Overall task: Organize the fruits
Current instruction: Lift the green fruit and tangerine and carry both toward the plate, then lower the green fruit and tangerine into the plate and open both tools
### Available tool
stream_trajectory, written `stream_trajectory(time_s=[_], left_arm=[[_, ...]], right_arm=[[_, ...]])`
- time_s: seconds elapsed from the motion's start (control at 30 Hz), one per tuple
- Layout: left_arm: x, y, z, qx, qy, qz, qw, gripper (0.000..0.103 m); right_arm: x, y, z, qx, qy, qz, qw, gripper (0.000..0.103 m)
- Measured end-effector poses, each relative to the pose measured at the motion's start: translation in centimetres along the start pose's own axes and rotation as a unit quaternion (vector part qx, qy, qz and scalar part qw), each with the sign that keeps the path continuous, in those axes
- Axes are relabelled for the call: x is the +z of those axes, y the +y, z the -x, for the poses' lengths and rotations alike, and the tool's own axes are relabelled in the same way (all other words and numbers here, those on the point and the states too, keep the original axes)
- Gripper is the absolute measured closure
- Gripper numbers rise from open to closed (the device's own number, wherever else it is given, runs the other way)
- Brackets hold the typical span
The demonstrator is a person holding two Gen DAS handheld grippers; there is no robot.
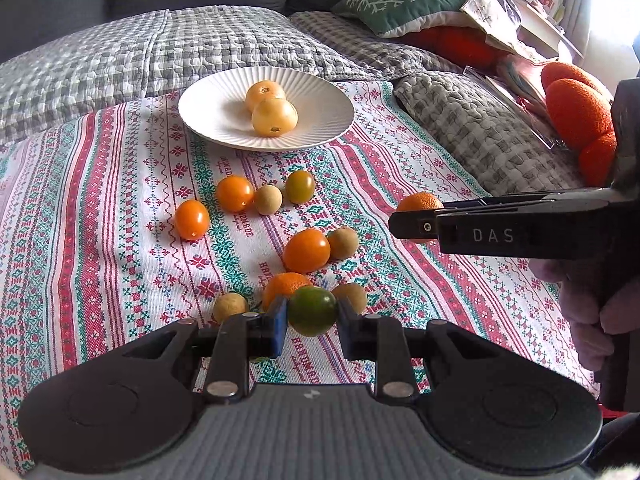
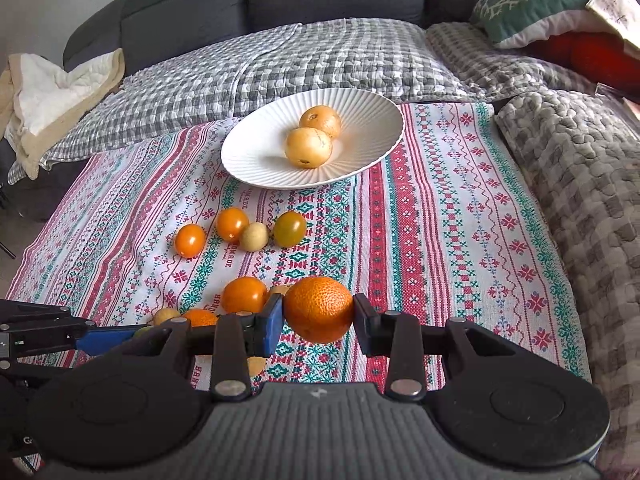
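The green tomato (image 1: 312, 310) sits clamped between the left gripper (image 1: 312, 322) pads, above the patterned cloth (image 1: 100, 240); the orange (image 2: 319, 309) is pinched the same way in the right gripper (image 2: 319, 320). In the left wrist view that orange is mostly hidden behind the right gripper's fingers. Loose on the cloth lie three orange tomatoes, one greenish tomato, four small tan fruits and one more orange, partly covered by the held tomato. The white plate (image 1: 208, 116) carries two yellow fruits, touching.
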State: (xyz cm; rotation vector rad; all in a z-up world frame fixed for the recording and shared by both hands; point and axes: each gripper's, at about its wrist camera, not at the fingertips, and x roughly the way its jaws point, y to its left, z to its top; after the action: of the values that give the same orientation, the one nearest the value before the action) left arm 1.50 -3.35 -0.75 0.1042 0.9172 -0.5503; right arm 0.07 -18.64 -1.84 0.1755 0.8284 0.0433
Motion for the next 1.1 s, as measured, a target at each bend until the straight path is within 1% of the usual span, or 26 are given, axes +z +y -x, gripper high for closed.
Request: stream_trajectory(time_s=[0.23, 0.57, 0.83, 1.1], left_arm=[[1.2, -0.1, -0.4, -0.003, -0.009, 0.010, 0.9999, 0.090], [4.0, 0.8, -1.7, -0.006, -0.025, 0.017, 0.9995, 0.090], [6.5, 2.1, -2.7, -0.002, -0.036, 0.009, 0.9993, 0.090], [8.3, 2.8, -3.5, 0.004, -0.043, -0.006, 0.9991, 0.090]], right_arm=[[0.5, -0.9, 0.0, 0.008, -0.003, -0.013, 1.000, 0.070], [1.7, -3.1, -0.9, 0.023, -0.008, -0.046, 0.999, 0.070], [2.8, -3.4, -1.9, 0.020, -0.011, -0.036, 0.999, 0.070], [3.9, -3.0, -3.0, 0.034, -0.015, -0.026, 0.999, 0.070]])
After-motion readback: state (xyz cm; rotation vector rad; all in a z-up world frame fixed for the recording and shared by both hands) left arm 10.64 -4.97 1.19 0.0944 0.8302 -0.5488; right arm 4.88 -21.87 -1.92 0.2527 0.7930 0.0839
